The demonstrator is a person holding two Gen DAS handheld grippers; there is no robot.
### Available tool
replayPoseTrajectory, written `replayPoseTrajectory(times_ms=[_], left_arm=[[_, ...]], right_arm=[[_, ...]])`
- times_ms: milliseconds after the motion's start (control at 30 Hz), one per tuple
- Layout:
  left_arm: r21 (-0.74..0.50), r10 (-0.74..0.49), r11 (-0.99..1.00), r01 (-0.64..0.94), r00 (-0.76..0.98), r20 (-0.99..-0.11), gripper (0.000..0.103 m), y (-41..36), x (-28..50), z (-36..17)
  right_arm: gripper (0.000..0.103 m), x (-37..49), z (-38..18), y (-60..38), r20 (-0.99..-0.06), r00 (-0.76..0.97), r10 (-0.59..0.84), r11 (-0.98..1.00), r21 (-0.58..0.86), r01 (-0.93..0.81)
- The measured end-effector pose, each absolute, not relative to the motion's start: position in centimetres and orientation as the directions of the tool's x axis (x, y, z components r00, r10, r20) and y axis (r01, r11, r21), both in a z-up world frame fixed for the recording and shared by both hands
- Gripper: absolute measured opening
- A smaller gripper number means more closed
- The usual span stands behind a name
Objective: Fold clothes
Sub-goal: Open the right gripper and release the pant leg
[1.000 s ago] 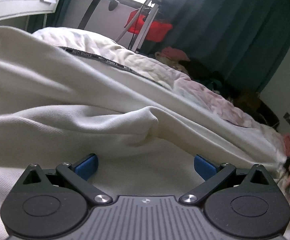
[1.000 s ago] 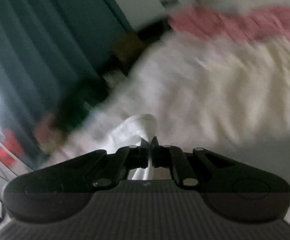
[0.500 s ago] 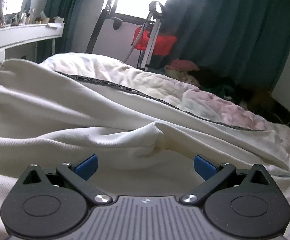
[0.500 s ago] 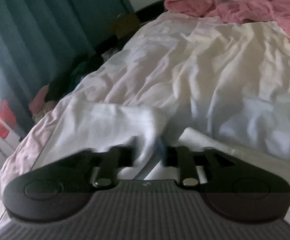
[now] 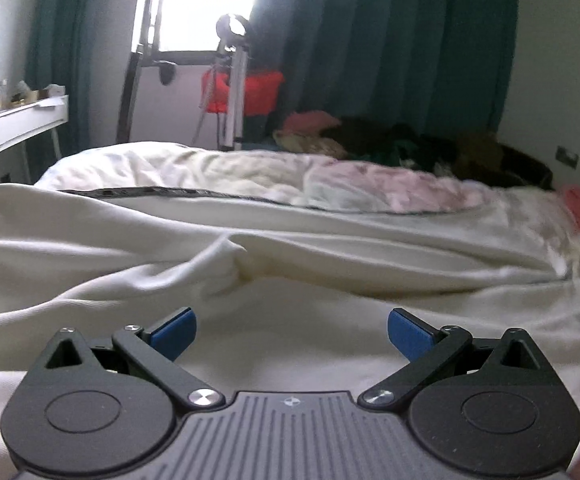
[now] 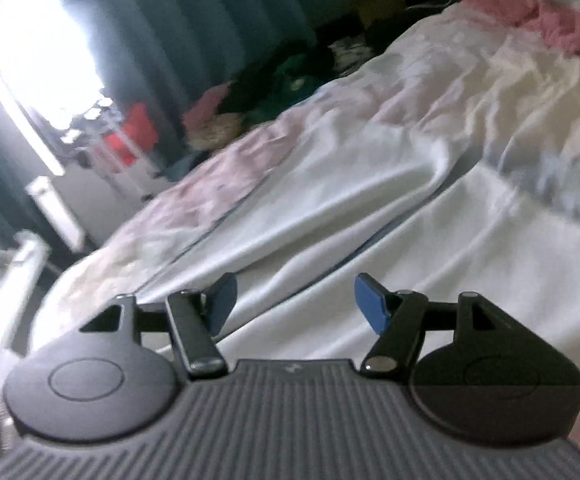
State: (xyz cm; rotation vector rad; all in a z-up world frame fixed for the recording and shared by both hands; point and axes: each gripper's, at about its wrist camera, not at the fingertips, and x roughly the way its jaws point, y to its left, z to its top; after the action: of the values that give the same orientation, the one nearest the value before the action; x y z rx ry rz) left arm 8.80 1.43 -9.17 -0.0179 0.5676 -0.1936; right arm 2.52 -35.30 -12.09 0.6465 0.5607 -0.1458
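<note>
Fold barely begun, both tools released.
The cream garment (image 5: 218,280) lies rumpled across the near bed (image 5: 370,192); left tool (image 5: 290,328) and right tool (image 6: 292,304) gape empty above it.

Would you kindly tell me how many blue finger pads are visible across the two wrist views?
4: two on the left tongs, wide apart over the cream garment; two on the right tongs, likewise apart.

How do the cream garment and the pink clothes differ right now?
The cream garment lies spread in long folds right before both open grippers; the pink clothes sit bunched at the bed's far end. The cream garment has a black printed band; the pink clothes show none. Both lie on the bed, ungripped.
</note>
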Motion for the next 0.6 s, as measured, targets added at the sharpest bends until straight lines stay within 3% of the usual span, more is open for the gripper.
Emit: replayPoseTrajectory(times_ms=[267,600], left_arm=[[0.064,-0.11,0.983,0.171,0.834,-0.541,0.101,1.7,14.2,-9.2],[0.079,-0.164,0.966,0.245,0.823,-0.543,0.101,0.5,20.7,-9.6]], right_arm=[[0.068,0.0,-12.4,-30.7,-0.517,0.845,0.14,0.829,0.528,0.185],[0.068,1.8,-14.5,-32.3,-0.537,0.831,0.145,0.78,0.579,0.238]])
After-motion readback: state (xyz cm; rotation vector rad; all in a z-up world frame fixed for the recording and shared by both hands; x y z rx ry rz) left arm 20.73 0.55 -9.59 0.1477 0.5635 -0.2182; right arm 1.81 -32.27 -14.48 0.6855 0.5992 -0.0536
